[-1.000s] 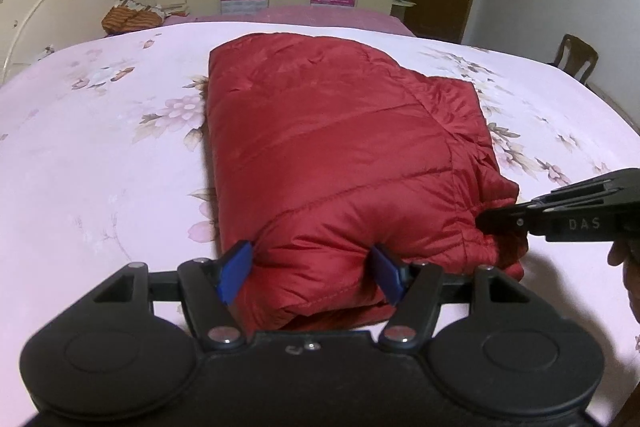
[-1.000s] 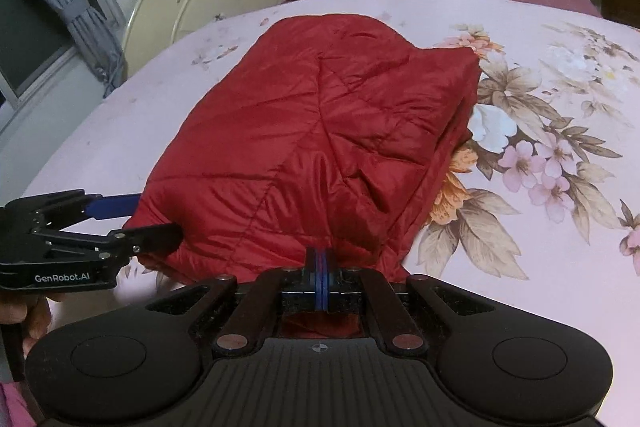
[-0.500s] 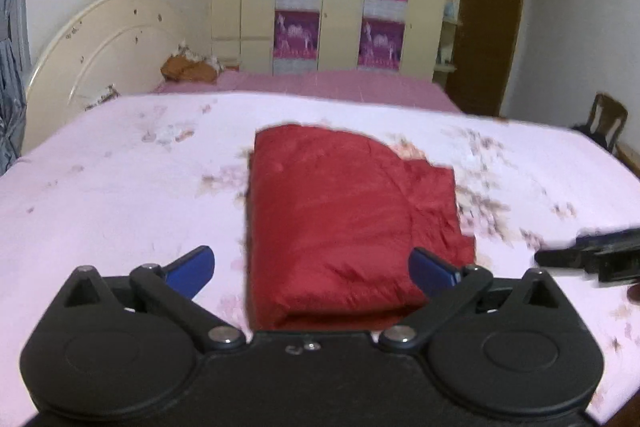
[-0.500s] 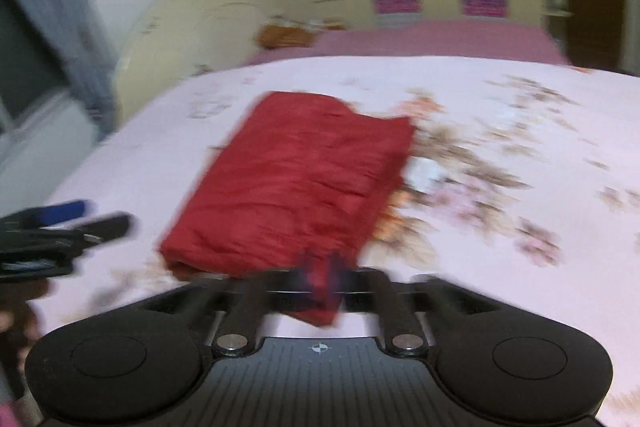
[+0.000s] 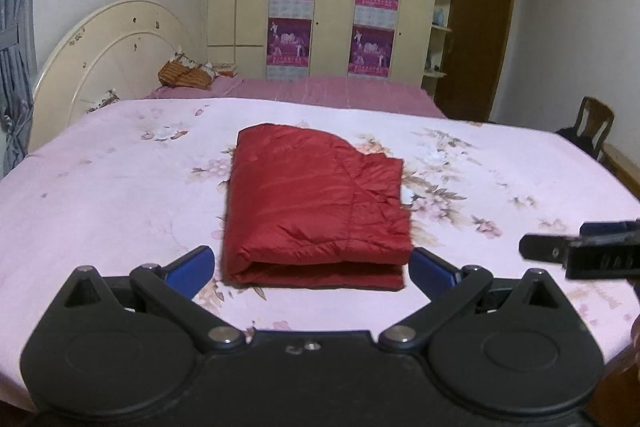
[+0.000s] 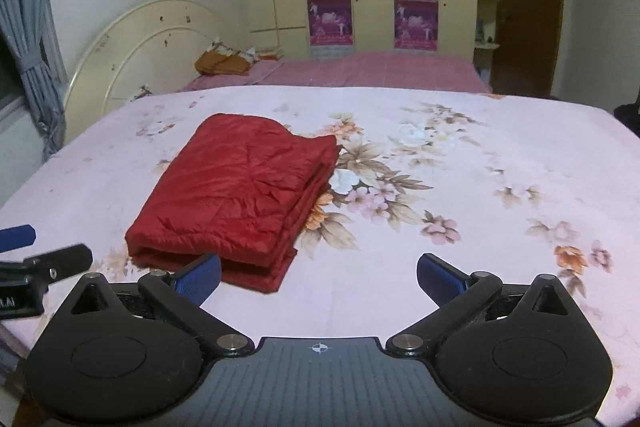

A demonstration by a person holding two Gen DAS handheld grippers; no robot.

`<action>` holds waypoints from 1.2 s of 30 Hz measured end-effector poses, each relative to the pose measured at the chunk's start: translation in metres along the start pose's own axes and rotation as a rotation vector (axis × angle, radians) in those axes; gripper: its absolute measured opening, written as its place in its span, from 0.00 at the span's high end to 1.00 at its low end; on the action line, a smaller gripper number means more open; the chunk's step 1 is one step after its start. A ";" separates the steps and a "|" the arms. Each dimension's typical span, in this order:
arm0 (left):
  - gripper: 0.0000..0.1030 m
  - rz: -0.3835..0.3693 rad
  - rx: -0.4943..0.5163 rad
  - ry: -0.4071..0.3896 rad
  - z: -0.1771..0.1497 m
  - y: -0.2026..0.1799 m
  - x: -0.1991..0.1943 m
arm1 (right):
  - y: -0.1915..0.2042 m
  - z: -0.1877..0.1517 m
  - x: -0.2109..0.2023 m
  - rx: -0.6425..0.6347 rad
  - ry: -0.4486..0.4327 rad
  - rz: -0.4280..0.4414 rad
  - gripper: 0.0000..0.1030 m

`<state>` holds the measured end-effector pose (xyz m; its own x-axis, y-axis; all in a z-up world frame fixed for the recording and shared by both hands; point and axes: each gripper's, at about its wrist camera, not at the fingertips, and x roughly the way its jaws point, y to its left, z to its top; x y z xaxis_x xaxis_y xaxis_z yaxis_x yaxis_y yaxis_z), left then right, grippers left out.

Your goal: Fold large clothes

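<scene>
Both claws spread wide, grasping nothing: left gripper, right gripper.
Red padded jacket folded flat mid-bed on floral bedspread; likely light, puffy, slippery, springy; best pinched at near folded edge, through all layers.

Left gripper: matte black body, blue finger pads, silver pivot screws. Right gripper: same build, ribbed grey centre plate with crosshair mark.
</scene>
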<state>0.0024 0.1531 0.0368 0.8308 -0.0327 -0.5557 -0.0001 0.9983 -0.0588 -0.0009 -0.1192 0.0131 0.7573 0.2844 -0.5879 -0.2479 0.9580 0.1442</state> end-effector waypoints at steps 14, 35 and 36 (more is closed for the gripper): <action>0.00 -0.010 0.022 -0.074 -0.016 -0.026 -0.061 | 0.013 -0.029 -0.079 -0.025 -0.058 0.029 0.00; 0.00 -0.013 0.013 -0.098 -0.019 -0.029 -0.067 | 0.002 -0.028 -0.092 -0.015 -0.068 0.032 0.00; 0.00 -0.013 0.013 -0.097 -0.019 -0.029 -0.067 | 0.001 -0.028 -0.091 -0.016 -0.068 0.033 0.00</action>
<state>-0.0639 0.1254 0.0597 0.8807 -0.0411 -0.4719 0.0174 0.9984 -0.0546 -0.0870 -0.1451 0.0450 0.7875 0.3184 -0.5277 -0.2825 0.9475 0.1500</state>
